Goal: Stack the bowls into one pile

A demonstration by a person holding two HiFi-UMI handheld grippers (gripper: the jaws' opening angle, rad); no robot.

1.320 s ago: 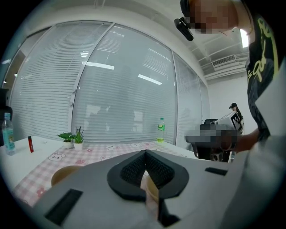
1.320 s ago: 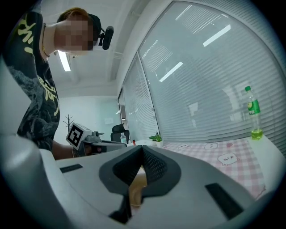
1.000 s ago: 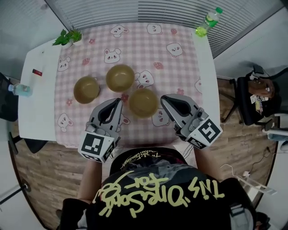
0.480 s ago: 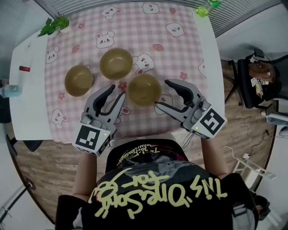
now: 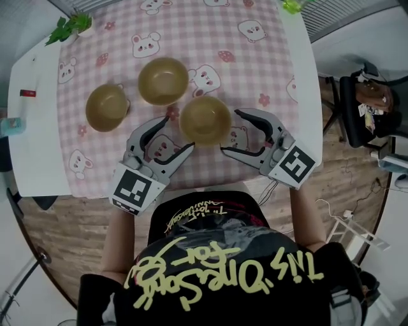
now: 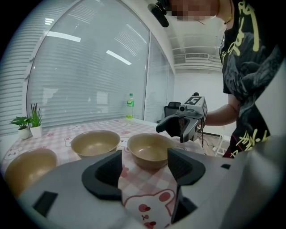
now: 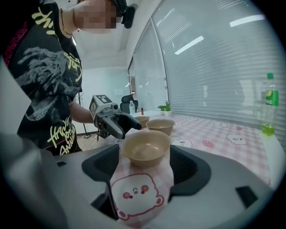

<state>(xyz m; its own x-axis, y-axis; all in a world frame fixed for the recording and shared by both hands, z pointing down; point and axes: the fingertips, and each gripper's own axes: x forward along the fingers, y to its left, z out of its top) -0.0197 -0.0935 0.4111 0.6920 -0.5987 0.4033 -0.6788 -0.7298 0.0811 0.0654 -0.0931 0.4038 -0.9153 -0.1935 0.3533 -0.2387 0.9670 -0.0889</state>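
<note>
Near edge of the table [image 5: 35,134]: the left gripper [image 5: 173,135] and right gripper [image 5: 231,132] are held low over the pink checked cloth [image 5: 223,38]. One is set at each side of the nearest bowl [image 5: 204,119].

Both sets of jaws are spread wide, having just been opening, and nothing is grasped. In the left gripper view only cloth is seen between the pads [image 6: 109,172]. The nearest bowl sits just ahead of them, slightly to the right, and is not touched. In the right gripper view the same bowl is lined up with the gap, just beyond the pads [image 7: 181,165] and clear of them.

The second bowl [image 5: 163,81] is placed further back, close beside the nearest one. The third bowl [image 5: 107,107] is set apart, toward the left edge. All three are upright and empty, and none is stacked.

At the far left corner a small potted plant [image 5: 69,25] is seen. At the far right corner a green bottle [image 5: 294,5] is seen.
</note>
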